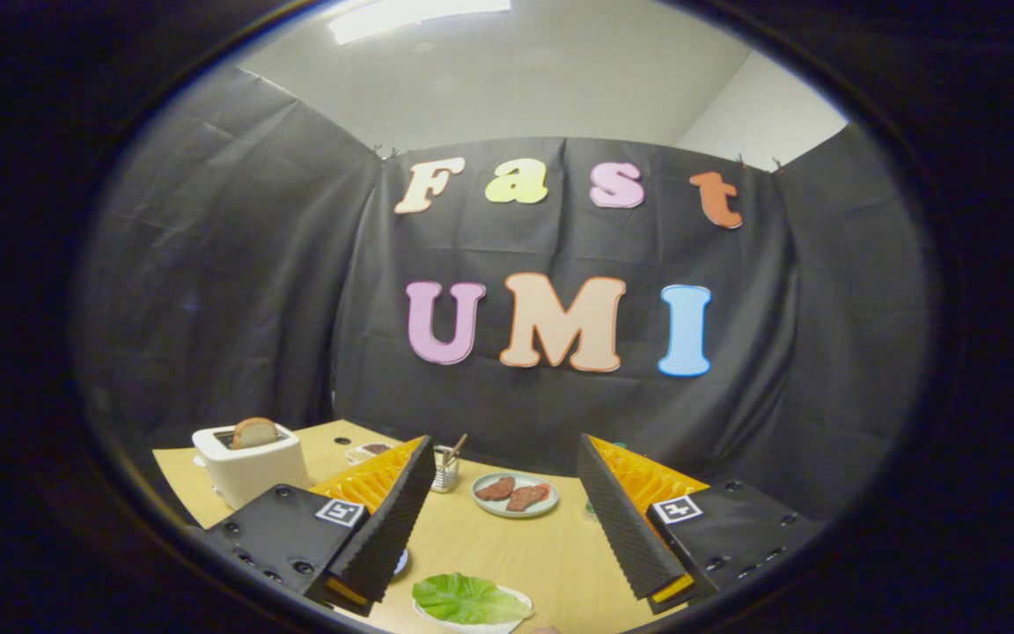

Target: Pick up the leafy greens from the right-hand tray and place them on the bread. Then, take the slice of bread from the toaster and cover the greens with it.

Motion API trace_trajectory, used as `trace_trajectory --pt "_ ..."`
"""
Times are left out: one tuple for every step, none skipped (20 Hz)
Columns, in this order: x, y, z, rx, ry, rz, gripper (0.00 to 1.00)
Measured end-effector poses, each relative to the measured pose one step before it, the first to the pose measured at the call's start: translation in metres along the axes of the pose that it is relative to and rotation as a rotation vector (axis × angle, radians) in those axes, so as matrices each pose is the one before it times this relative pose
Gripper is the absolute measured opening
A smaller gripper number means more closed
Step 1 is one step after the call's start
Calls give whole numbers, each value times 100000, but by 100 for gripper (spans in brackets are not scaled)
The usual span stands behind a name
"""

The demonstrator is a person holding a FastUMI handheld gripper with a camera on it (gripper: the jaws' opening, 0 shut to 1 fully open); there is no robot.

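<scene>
Gripper (507, 519) is open, fingers spread wide and holding nothing, raised above the wooden table (551, 555). Leafy greens (467, 599) already lie on a white plate (472, 622), low between the fingertips and nearest the camera; whether bread sits under the leaf cannot be told. White toaster (250, 467) stands at the far left of the table, beyond the left finger, with a slice of bread (254, 432) sticking up out of its slot. Beyond the fingers, mid-table, a pale green plate (516, 495) carries two reddish-brown meat pieces (511, 491). Just left of it is a small metal holder (445, 468) with a utensil handle poking out. A shallow tray (369, 452) sits behind the left finger, contents unclear.
</scene>
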State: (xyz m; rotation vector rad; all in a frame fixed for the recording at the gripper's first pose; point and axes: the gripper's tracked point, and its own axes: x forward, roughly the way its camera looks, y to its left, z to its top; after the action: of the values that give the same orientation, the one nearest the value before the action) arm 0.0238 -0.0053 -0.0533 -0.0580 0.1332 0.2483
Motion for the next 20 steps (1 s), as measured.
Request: trace_trajectory --pt "299 -70 -740 -1580 2434 2101 100" --pt "279 -121 -660 -1240 1697 1485 100" --pt "235 136 -477 -802 1192 1802 100" --pt "179 239 -575 -524 1067 1890 100" --pt "217 140 -595 -430 1344 1718 100" --pt "216 67 -771 -302 1721 1221 100" --pt "195 108 -822 89 2037 1680 100" --pt "354 178 -913 159 2065 1386 100" --pt "328 145 -772 -92 1978 1321 100" --pt "322 30 -966 -446 1957 976 100" --pt "306 54 -868 -628 2054 1079 100" --pt "282 192 -944 -589 2197 1357 100" --pt "283 229 -912 -404 2477 1485 100" --pt "324 224 -888 -241 2050 1622 100" --pt "183 332 -640 265 1618 2012 100" --pt "379 293 -835 255 1834 1881 100" --pt "313 52 -620 -38 1808 1205 100" --pt "299 52 -874 -543 1835 822 100" --pt "262 -69 -552 -659 1551 697 100" --pt "341 127 -603 -636 1226 944 100"
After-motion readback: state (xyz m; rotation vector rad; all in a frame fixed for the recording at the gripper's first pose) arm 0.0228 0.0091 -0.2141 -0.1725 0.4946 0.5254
